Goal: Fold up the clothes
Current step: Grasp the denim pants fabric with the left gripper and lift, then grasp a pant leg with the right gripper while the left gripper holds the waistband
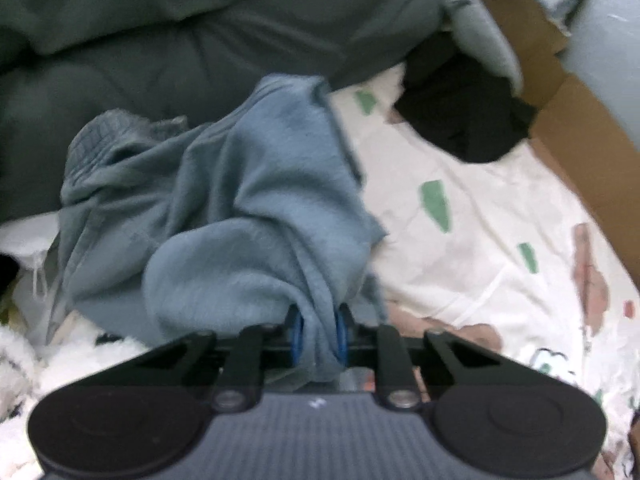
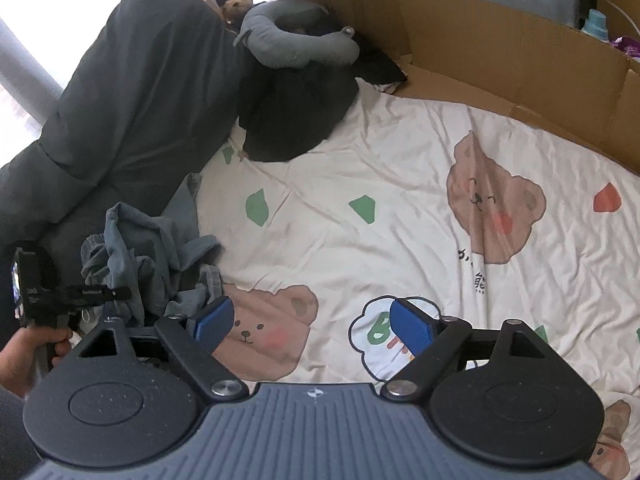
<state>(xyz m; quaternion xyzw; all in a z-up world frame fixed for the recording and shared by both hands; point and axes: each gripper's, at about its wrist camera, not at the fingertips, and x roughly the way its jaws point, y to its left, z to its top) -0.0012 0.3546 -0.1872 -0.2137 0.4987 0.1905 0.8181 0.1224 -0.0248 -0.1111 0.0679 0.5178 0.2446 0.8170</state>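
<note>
A crumpled blue-grey garment (image 1: pixel 240 208) lies on the bear-print bedsheet (image 1: pixel 480 240). My left gripper (image 1: pixel 319 330) is shut on a fold of it, the cloth bunched between the blue pads. In the right wrist view the same garment (image 2: pixel 148 256) is heaped at the left, with the left gripper's black body (image 2: pixel 60 292) and the hand holding it beside it. My right gripper (image 2: pixel 312 324) is open above the sheet (image 2: pixel 400 200), nothing between its blue fingers (image 2: pixel 412 326). Its left finger sits just right of the garment's edge.
A dark green duvet (image 2: pixel 132 100) runs along the left. A black cloth pile (image 2: pixel 296 120) with a grey neck pillow (image 2: pixel 300 40) and a small teddy (image 2: pixel 236 0) lies at the far end. Cardboard panels (image 2: pixel 500 60) wall the bed's far and right side.
</note>
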